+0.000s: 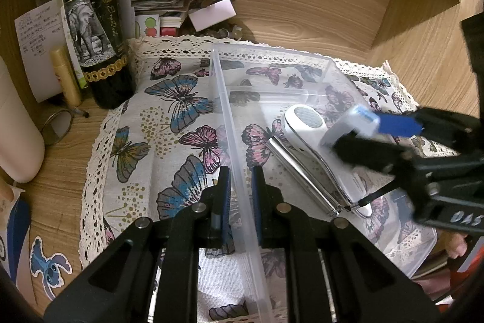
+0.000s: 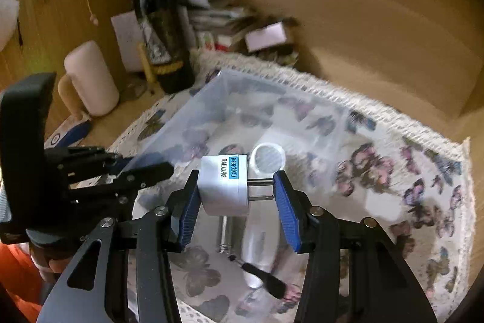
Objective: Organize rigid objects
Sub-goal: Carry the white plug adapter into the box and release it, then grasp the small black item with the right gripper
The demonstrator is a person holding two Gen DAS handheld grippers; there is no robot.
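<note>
Wooden desk (image 1: 302,20), butterfly cloth. Left gripper (image 1: 240,189) clamped tight on clear bin (image 1: 224,99) wall. Right gripper (image 2: 236,196) part-open, gripping white travel adapter (image 2: 222,183) above bin. Next: lower beside lint shaver (image 1: 305,126) in bin, release.

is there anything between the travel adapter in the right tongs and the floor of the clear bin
The travel adapter, clamped in the right tongs, hangs over the clear bin, which has no lid. Directly beneath lie a white lint shaver and a metal clip, so bare floor is off to the side.
</note>
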